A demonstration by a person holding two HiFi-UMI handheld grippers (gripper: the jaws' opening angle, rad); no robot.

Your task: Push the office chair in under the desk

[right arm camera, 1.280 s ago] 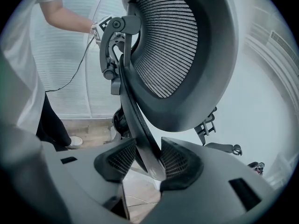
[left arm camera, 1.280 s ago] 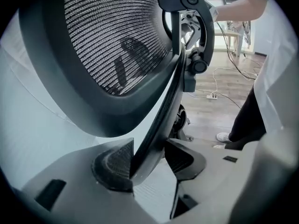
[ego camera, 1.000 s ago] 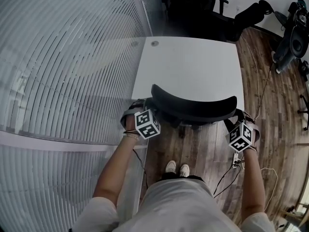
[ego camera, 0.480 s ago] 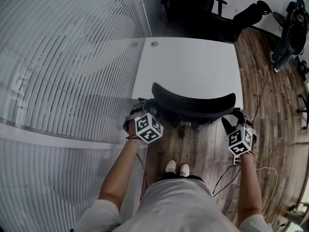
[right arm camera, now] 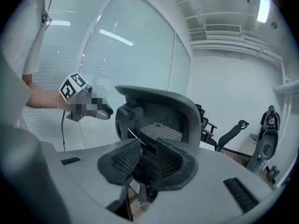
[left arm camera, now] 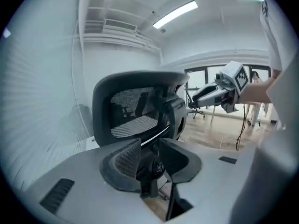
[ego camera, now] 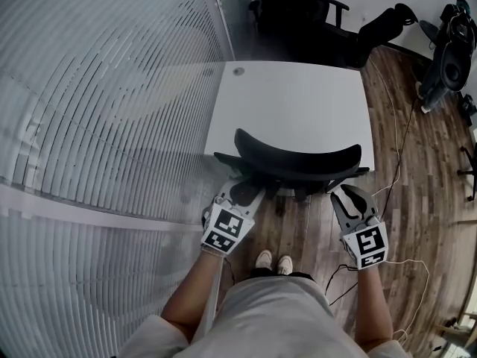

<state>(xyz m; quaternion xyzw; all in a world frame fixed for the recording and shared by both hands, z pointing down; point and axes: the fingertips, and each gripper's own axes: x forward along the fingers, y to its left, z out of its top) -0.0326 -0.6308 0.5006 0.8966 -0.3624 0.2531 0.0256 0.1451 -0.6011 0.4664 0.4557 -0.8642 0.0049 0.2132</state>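
The black office chair (ego camera: 298, 161) stands with its curved backrest at the near edge of the white desk (ego camera: 291, 99), its seat under the top. My left gripper (ego camera: 250, 192) hovers just behind the backrest's left end, apart from it. My right gripper (ego camera: 344, 195) hangs behind the right end, also clear of the chair. Both sets of jaws have just been closing, and nothing lies between them; the pads still stand apart. The left gripper view looks past the left gripper (left arm camera: 152, 160) to the mesh backrest (left arm camera: 135, 108). From the right gripper (right arm camera: 147, 164), the backrest (right arm camera: 163, 115) is seen too.
A glass wall with blinds (ego camera: 112, 125) runs along the left of the desk. More black chairs (ego camera: 298, 10) stand beyond its far edge. Cables (ego camera: 391, 189) trail over the wooden floor at the right, near a machine (ego camera: 447, 58). The person's feet (ego camera: 273, 259) are behind the chair.
Both grippers have come away from the chair's sides, drawing back toward the person and rising, and have rolled so the marker cubes face up. The chair has stayed where it was.
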